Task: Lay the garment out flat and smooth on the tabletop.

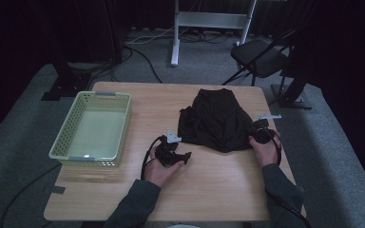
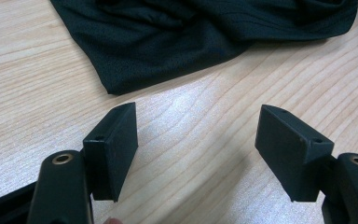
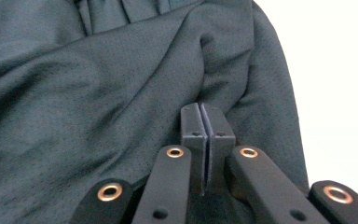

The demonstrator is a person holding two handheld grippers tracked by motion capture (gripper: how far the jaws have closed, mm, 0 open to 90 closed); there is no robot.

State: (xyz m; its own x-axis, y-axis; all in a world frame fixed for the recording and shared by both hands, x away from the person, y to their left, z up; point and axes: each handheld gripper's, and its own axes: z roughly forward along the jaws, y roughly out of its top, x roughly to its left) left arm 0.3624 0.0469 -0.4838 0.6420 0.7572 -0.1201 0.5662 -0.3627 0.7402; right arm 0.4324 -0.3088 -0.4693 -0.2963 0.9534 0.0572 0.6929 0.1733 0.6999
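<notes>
1. The black garment [image 1: 216, 121] lies crumpled on the desk [image 1: 218, 185], past its centre toward one o'clock; the pale green basket [image 1: 95, 128] stands empty at nine o'clock, well apart from it.
2. The right gripper [image 3: 207, 122] sits at the garment's three o'clock edge with its jaws clenched together. A ridge of cloth rises right at their tips, so it looks pinched, though the fold actually held is too thin to see clearly.
3. The left gripper [image 2: 198, 149] has its jaws released, spread wide over bare wood, with the garment's near hem just beyond at twelve o'clock and nothing between them.
4. My reading of the step in hand: securing a second hold on the cloth. To do it well, slide the open jaws forward low along the desk so one passes under the hem, then close on a single edge rather than a bunched fold.
5. Pose: both forearms enter from six o'clock; the left hand [image 1: 160, 171] rests low near desk centre, angled toward the cloth, and the right hand [image 1: 264, 149] reaches to the garment's side.
</notes>
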